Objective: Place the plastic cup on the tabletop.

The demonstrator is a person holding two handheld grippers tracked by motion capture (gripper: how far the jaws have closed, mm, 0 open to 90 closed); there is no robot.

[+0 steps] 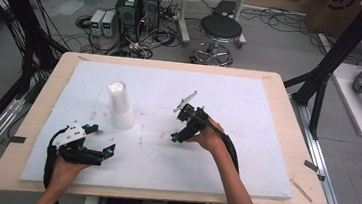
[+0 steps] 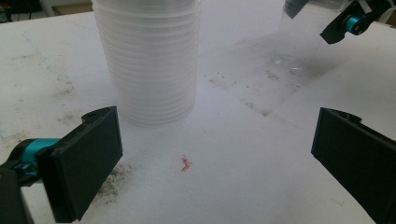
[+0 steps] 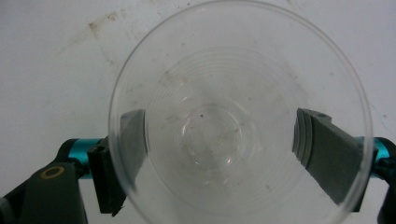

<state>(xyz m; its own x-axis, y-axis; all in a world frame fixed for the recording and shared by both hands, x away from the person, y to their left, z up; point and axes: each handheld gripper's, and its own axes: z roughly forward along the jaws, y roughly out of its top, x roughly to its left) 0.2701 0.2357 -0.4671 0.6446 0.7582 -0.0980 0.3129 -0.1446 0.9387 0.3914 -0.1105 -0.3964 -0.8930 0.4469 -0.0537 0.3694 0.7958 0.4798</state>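
Note:
A tall stack of clear plastic cups [image 1: 120, 105] stands upside down on the white foam board [image 1: 249, 103], left of the middle. It looms close ahead in the left gripper view [image 2: 149, 60]. My left gripper [image 1: 101, 138] rests near the front left, jaws wide apart [image 2: 215, 163] with nothing between them. A single clear cup [image 3: 233, 93] stands mouth up on the board. My right gripper [image 3: 217, 149] points down over it with a jaw on either side of the cup's wall, not pressing on it. That cup [image 2: 303, 32] and gripper [image 1: 178, 138] sit right of the stack.
A small orange scrap [image 2: 186, 163] lies on the board in front of the stack. The board lies on a wooden table [image 1: 293, 143]. Behind the table stand a stool [image 1: 220, 30] and computer boxes [image 1: 138, 7] among cables. Black frame posts [image 1: 331, 61] rise at the right.

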